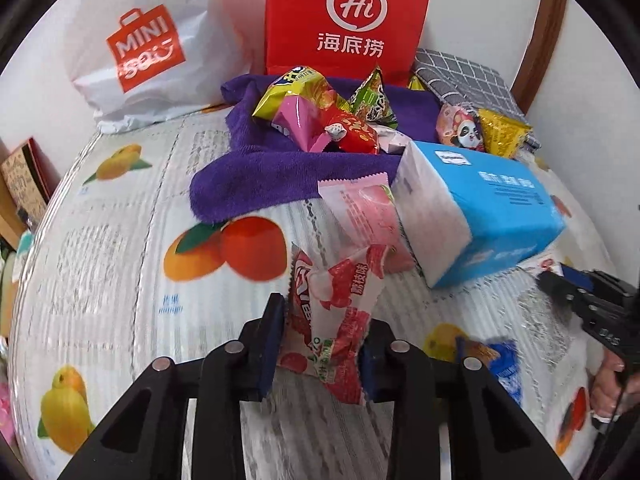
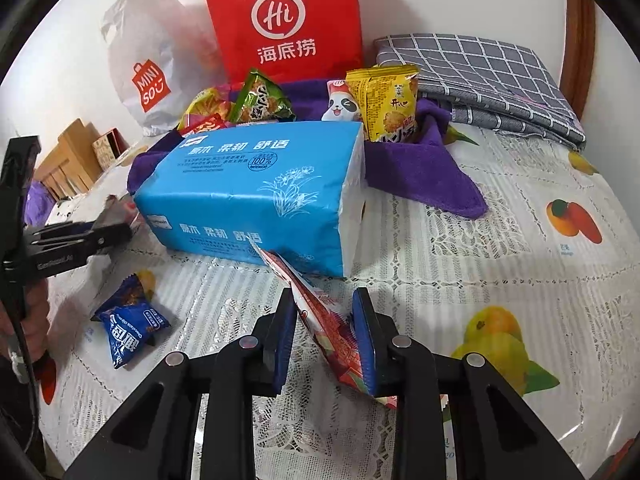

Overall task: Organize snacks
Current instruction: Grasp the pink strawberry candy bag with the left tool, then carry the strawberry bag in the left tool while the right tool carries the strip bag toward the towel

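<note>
Left tongs (image 1: 322, 344): closed on a red-and-white lychee snack packet (image 1: 340, 312), lifted above the desk (image 1: 120, 248). A pale pink packet (image 1: 364, 208) hangs or lies just beyond it, against the blue tissue pack (image 1: 492, 216); contact with the held packet cannot be judged.

Right tongs (image 2: 325, 336): pinching a red packet (image 2: 332, 332) edge-on, tilted, its tip near the tissue pack's front face.

Blue chocolate packet (image 2: 130, 326) lies flat on the fruit-print cloth, left of the right tongs.

Remaining snacks piled on the purple towel (image 1: 256, 176) behind the tissue pack, before the red paper bag (image 1: 348, 16) and white shopping bag (image 1: 144, 48).
</note>
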### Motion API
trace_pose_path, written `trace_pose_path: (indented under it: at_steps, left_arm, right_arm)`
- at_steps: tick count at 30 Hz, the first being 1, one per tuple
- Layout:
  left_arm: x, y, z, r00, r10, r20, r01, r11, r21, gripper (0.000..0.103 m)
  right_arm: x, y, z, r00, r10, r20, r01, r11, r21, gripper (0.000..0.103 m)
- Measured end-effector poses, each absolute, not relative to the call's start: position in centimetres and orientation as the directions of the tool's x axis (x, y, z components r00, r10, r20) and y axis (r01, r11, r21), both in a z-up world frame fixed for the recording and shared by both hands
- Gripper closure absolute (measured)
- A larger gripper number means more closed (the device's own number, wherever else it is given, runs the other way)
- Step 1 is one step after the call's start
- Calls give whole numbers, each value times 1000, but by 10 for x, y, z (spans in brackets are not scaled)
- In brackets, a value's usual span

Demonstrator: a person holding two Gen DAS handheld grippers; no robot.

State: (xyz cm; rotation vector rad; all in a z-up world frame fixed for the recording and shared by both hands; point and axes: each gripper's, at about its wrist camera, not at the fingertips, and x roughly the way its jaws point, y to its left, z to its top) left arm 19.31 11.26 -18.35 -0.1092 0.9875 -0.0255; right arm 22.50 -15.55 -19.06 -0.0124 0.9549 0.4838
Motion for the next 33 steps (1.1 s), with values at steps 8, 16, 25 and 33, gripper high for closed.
trace_pose_path:
  at_steps: [8, 16, 25, 33]
  left_arm:
    - [163, 113, -168, 545, -121, -830, -27, 987, -161, 77]
    - [138, 105, -149, 561, -170, -810, 20, 981, -192, 79]
    - [121, 97, -127, 581, -195, -790, 53, 978, -202, 79]
    - [108, 98, -116, 596, -212, -774, 66, 974, -216, 79]
  right_arm:
    - [221, -149, -189, 502, 344, -794, -394, 908, 144, 77]
    - [194, -140, -171, 501, 379, -778, -380, 904, 195, 82]
    - [170, -128, -158, 513, 338, -789, -377, 915, 146, 88]
    - [162, -151, -157, 482, 397, -781, -326, 909, 260, 89]
